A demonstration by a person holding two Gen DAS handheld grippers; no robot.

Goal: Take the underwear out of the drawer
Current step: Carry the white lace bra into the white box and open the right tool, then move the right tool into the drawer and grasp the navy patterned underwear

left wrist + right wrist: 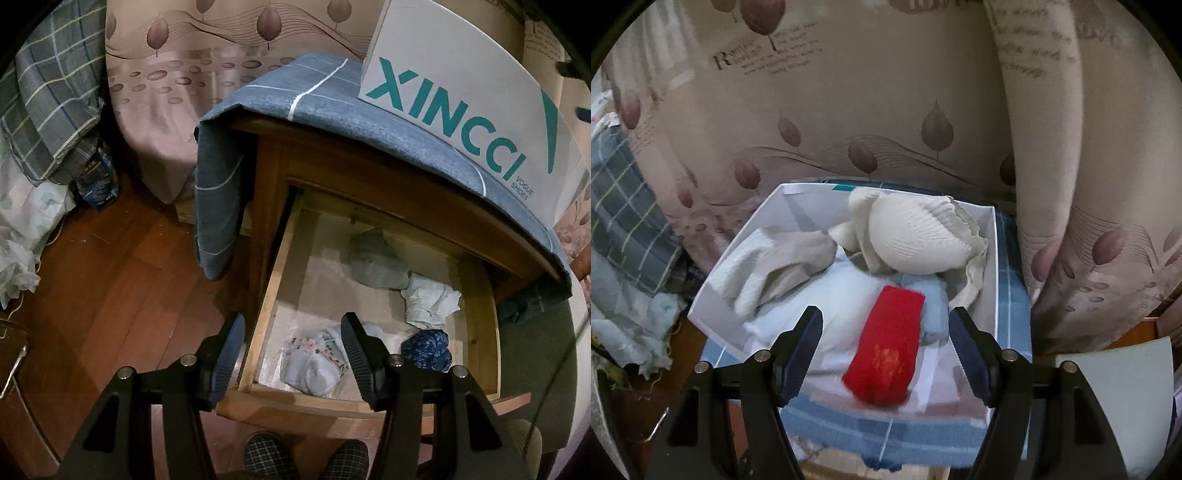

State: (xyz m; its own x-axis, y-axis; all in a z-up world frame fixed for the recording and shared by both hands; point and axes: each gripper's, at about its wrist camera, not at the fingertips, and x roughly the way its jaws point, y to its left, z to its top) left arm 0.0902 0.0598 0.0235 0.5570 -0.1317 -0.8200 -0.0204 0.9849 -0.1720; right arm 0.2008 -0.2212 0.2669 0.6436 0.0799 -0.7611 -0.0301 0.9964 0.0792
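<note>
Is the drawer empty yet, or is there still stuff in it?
Not empty. The open drawer still holds a grey bundle, a white piece, a dark blue floral piece and a pale floral bundle.

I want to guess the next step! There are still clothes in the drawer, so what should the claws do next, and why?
Probably lower the left claw into the open drawer onto the pale bundle just below it. It is open and empty, with four bundles left inside. The right claw is open too, with the red piece lying loose in the white box.
</note>
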